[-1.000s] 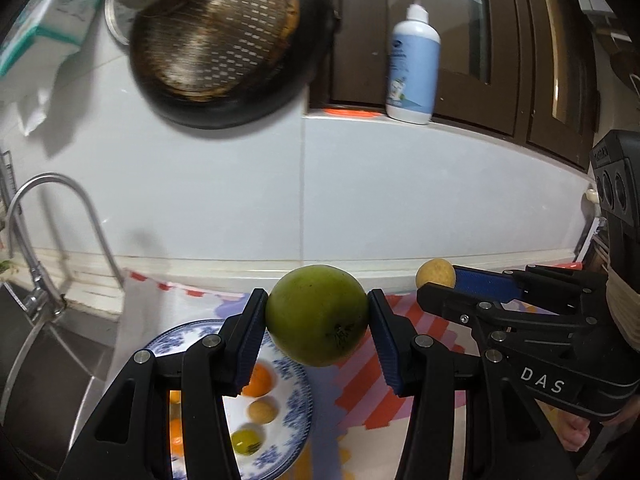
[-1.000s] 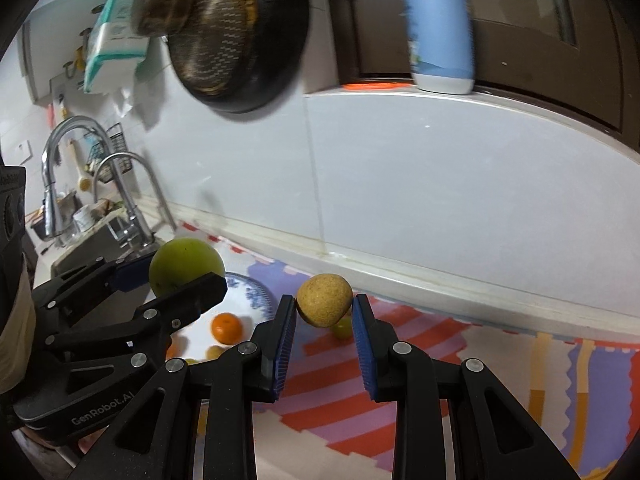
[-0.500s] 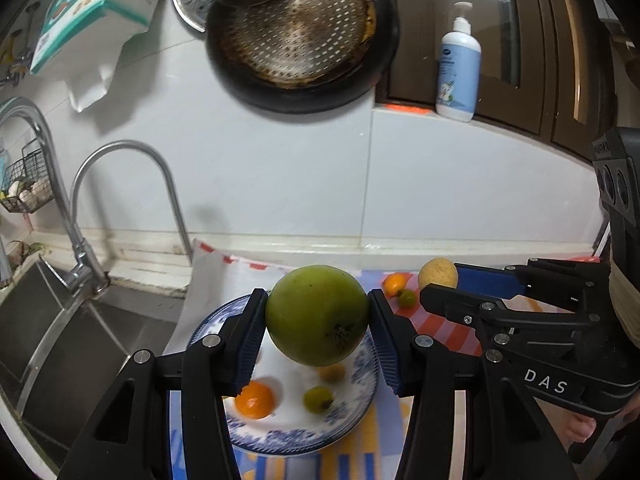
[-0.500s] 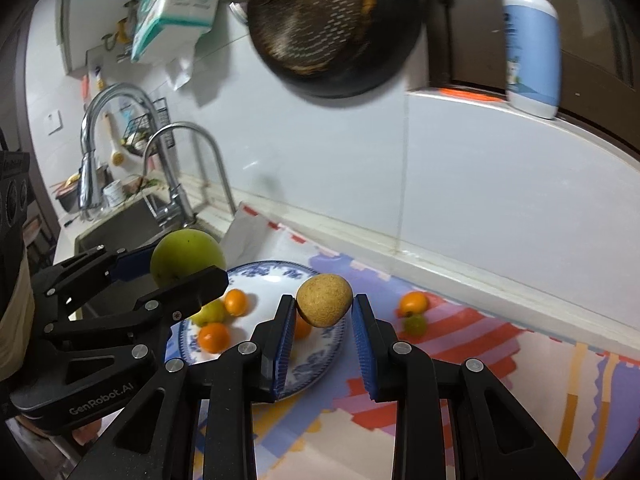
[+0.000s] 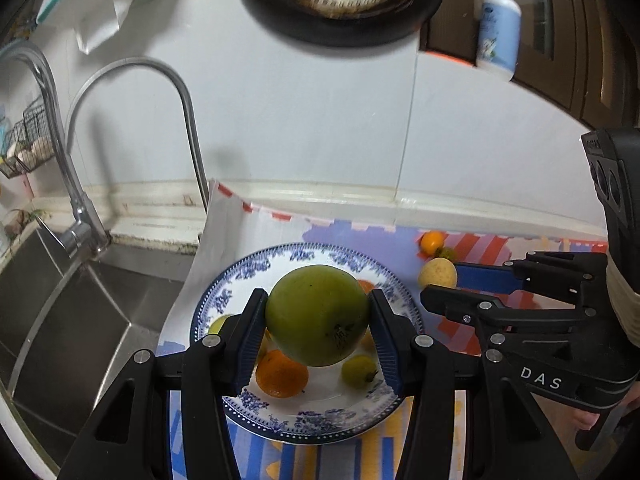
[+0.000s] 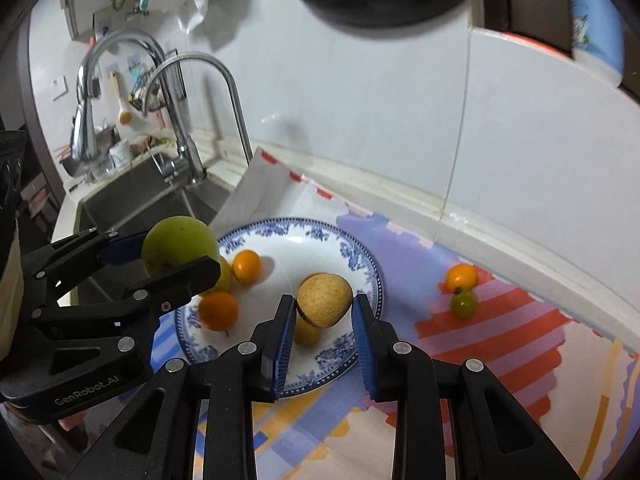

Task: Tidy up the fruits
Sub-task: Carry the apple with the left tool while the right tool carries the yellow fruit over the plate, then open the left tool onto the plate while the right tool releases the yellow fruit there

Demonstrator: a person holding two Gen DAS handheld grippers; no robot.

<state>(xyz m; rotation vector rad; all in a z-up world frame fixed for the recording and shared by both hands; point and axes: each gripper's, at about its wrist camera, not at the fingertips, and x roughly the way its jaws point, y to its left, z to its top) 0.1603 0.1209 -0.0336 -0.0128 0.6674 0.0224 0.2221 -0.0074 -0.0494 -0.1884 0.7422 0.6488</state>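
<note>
A: Any writing you can read?

B: "DAS" in white on the body of the right gripper [image 6: 324, 322], as the left wrist view shows it. "GenRobot.AI" on the body of the left gripper [image 5: 317, 330], as the right wrist view shows it. The label on the pump bottle [image 5: 498, 32] up on the ledge is too blurred to read.

A: How do the grippers stand?

B: The left gripper's blue pads clamp a large green fruit [image 5: 317, 314] from both sides, above the blue-patterned plate [image 5: 304, 428]. The right gripper's pads sit narrow, pinching a small tan fruit [image 6: 324, 300] over the plate's near right rim.

A: And the other fruit?

B: On the plate lie two orange fruits [image 6: 218, 310] [image 6: 247, 266], a small green one [image 5: 359, 371] near the middle and a yellow-green one at its left rim, partly hidden. Off the plate, towards the back edge of the patterned cloth [image 6: 500, 336], an orange fruit [image 6: 461, 277] touches a small green one [image 6: 464, 303].

A: Where is the plate?

B: At the cloth's left end, just beside the sink [image 5: 68, 320].
</note>
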